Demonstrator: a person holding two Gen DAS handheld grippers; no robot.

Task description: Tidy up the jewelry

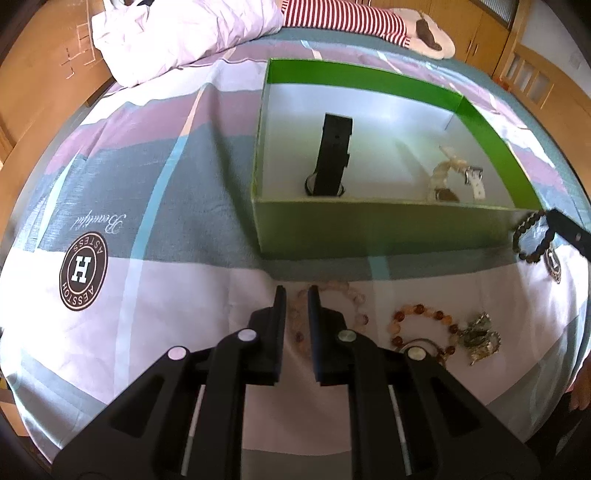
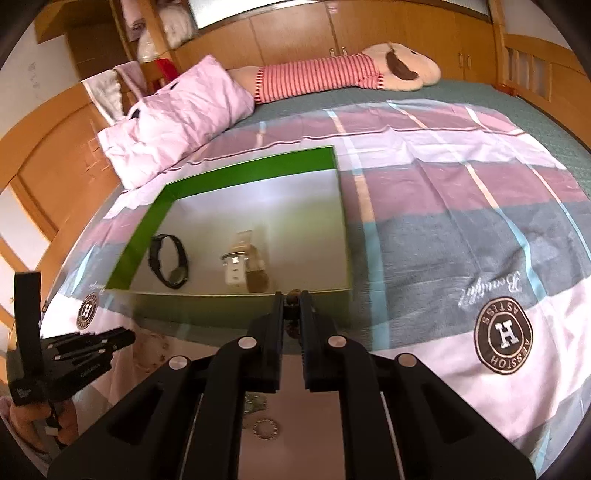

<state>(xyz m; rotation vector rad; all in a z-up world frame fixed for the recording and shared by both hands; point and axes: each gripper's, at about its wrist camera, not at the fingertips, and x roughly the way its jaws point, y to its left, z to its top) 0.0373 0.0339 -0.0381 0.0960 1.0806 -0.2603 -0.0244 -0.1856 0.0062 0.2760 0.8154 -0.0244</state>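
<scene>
A green box (image 1: 380, 225) with a pale floor sits on the bed; it also shows in the right wrist view (image 2: 236, 302). A black watch (image 1: 330, 155) and a white watch (image 1: 474, 181) lie inside. My left gripper (image 1: 296, 293) is nearly shut around the near side of a pale pink bead bracelet (image 1: 354, 297) on the sheet. My right gripper (image 2: 291, 295) is shut on a dark bead bracelet (image 1: 532, 238), held just before the box's near wall. An amber bead bracelet (image 1: 421, 325) and a metal piece (image 1: 478, 338) lie to the right of my left gripper.
The patterned bedsheet (image 1: 147, 184) covers the bed. A pink pillow (image 2: 177, 122) and a striped plush doll (image 2: 332, 77) lie at the far end. Wooden cabinets (image 2: 295, 33) stand behind. A small ring chain (image 2: 265, 428) lies under my right gripper.
</scene>
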